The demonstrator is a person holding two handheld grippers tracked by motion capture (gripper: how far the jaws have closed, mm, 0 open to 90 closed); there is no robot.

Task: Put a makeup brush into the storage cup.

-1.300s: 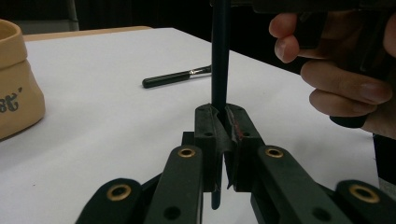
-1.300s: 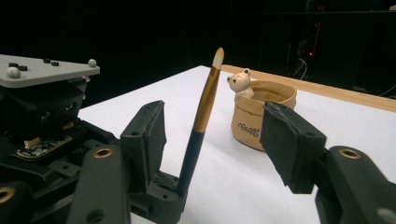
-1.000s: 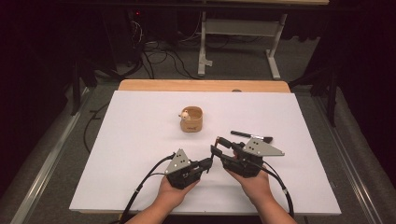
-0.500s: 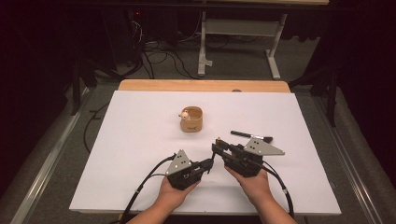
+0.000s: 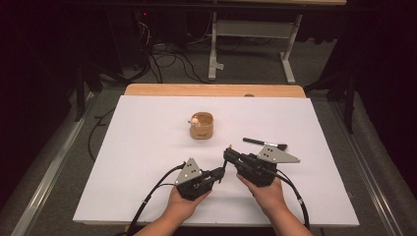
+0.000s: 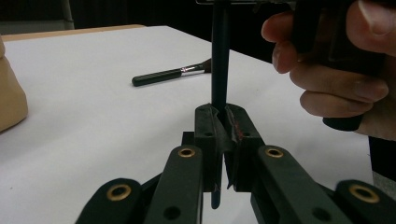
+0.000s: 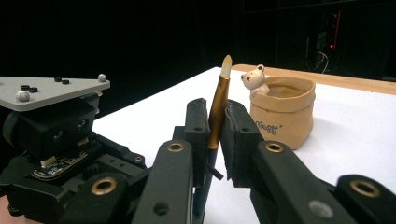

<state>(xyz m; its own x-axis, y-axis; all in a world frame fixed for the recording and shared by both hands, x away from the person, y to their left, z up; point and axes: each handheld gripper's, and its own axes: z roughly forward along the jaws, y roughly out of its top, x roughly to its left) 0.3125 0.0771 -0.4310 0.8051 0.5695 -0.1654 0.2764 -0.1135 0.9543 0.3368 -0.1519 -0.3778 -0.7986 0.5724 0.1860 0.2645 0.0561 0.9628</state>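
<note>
Two grippers meet near the front of the white desk [image 5: 147, 162] on one slim brush with a dark handle and gold ferrule [image 7: 218, 112]. The left gripper [image 6: 219, 128] clamps its dark handle; the right gripper [image 7: 215, 122], jaws just closing, pinches the gold ferrule. One tan bear-trimmed pot [image 5: 202, 126] stands behind; one black makeup brush [image 5: 263, 143] lies right.

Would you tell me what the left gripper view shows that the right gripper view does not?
Left gripper view: a black brush lying on the white table and the person's right hand. Right gripper view: the gold collar and pale tip of the thin brush, a bear figure, a grey plate. Both: the thin brush between the jaws, the tan pouch, that table.
</note>
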